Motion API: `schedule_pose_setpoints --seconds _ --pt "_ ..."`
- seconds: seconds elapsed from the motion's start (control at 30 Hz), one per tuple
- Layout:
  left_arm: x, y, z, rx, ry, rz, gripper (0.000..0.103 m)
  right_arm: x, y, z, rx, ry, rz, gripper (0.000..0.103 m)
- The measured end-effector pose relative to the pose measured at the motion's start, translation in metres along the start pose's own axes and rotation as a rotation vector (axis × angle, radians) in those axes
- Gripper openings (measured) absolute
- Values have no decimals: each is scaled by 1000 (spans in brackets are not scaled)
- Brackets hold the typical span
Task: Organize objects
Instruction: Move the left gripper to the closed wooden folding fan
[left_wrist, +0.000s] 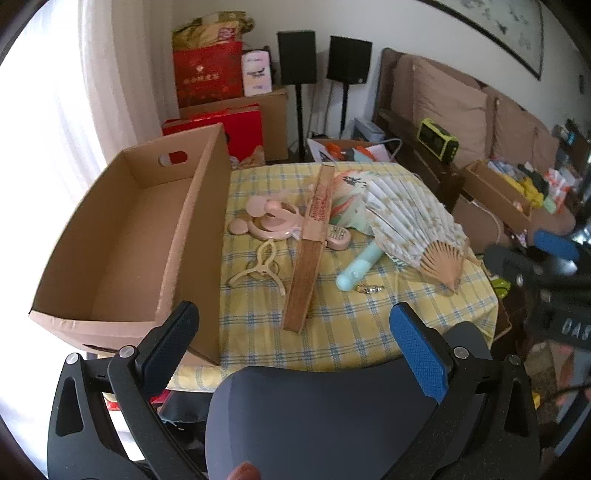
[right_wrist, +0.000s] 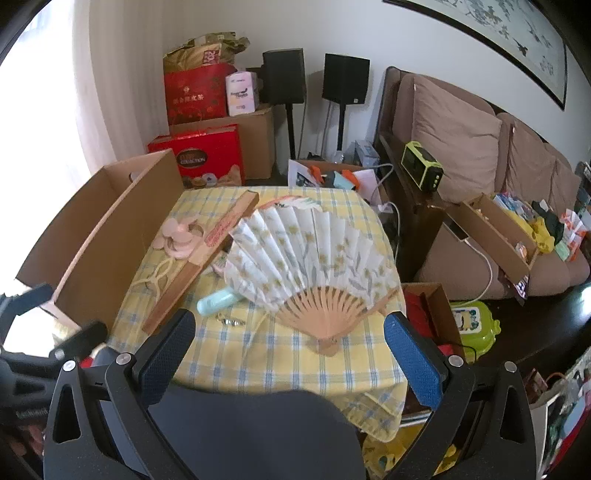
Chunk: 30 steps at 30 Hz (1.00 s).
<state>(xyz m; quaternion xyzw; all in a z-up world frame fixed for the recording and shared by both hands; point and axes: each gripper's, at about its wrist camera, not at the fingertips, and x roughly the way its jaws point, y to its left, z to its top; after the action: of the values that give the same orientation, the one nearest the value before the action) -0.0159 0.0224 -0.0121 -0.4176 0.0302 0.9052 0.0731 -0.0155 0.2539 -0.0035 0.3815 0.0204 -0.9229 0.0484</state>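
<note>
An empty cardboard box (left_wrist: 122, 236) stands at the left of a yellow checked table (left_wrist: 354, 325); it also shows in the right wrist view (right_wrist: 96, 236). On the table lie an open white paper fan (right_wrist: 306, 254), a closed wooden fan (left_wrist: 310, 243), a pink handheld fan (left_wrist: 266, 218), a cream clip (left_wrist: 258, 266) and a mint-handled fan (left_wrist: 358, 266). My left gripper (left_wrist: 295, 332) is open and empty above the table's near edge. My right gripper (right_wrist: 291, 339) is open and empty, just short of the open fan's pivot.
Red gift boxes (right_wrist: 207, 155) and cartons are stacked behind the table. Two black speakers (right_wrist: 314, 77) stand by the wall. A brown sofa (right_wrist: 480, 177) with a cardboard tray (right_wrist: 498, 232) is at the right. A green device (right_wrist: 421, 170) sits on a dark side table.
</note>
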Motion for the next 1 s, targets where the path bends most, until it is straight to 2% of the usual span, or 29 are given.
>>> schedule_pose_setpoints --seconds 0.13,0.23,0.33,0.5,0.57,0.63,0.7,0.73,0.9,1.0 --pt "12 -3 -2 41 29 27 103 6 -1 13 1 -3 16 103" --pt "20 -2 -5 59 49 48 103 12 -2 25 7 1 65 103" --pt "33 3 -7 36 93 -13 103 25 0 40 8 27 135 101" --pt "42 8 -7 -10 106 -96 93 61 -8 69 66 93 262 82" --pt "44 7 -5 -7 86 -84 93 73 -11 81 90 115 288 74" --pt "48 4 -2 9 74 -62 89 85 -13 97 121 130 318 72" --pt "56 3 0 13 69 -77 71 96 -12 110 130 142 319 65" --pt "59 4 1 5 70 -84 67 104 -9 116 126 155 316 60" --pt "90 10 5 -38 121 -117 66 150 8 132 118 235 322 57" --pt "99 7 8 -15 113 -80 66 181 20 138 117 283 305 57"
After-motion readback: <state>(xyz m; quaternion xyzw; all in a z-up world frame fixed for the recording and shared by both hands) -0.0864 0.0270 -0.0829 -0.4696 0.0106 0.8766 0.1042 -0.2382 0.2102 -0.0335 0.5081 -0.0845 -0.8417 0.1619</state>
